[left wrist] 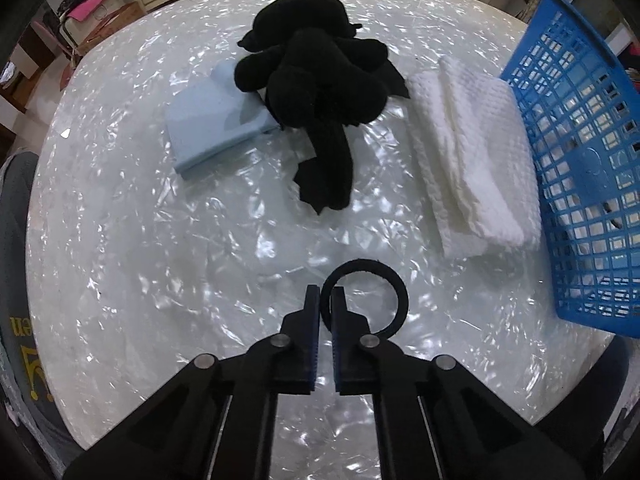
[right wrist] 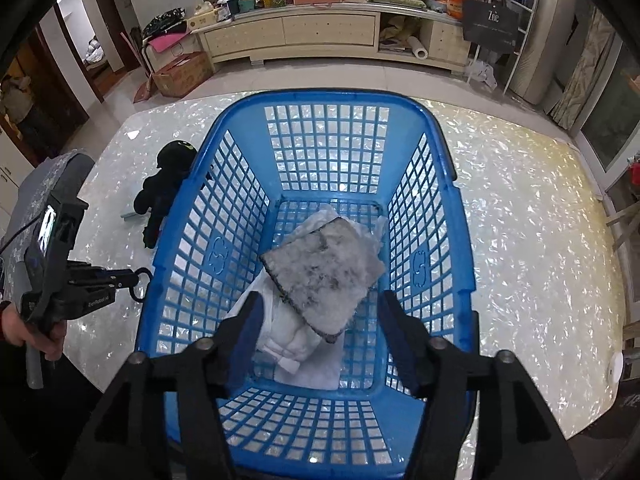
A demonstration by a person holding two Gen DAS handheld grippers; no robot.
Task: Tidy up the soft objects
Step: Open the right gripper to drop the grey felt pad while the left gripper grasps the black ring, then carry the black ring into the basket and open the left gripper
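Left claw (left wrist: 325, 300) clamps the thin black fabric ring (left wrist: 366, 298), and the blue plastic lattice basket (left wrist: 580, 184) sits at two o'clock (nearest this hand). Right claw (right wrist: 316, 320) hangs open, empty, over the grey fluffy cloth (right wrist: 324, 272) inside the basket.

You've got a blue lattice basket (right wrist: 304, 136), black plush toy (left wrist: 320, 72), white waffle-weave towel (left wrist: 468, 144), pale blue folded cloth (left wrist: 212, 128), grey-mottled fluffy cloth (right wrist: 324, 268), pearly white table (left wrist: 160, 280).

A dark bag (right wrist: 491, 26) on the rack reads "Zoe".
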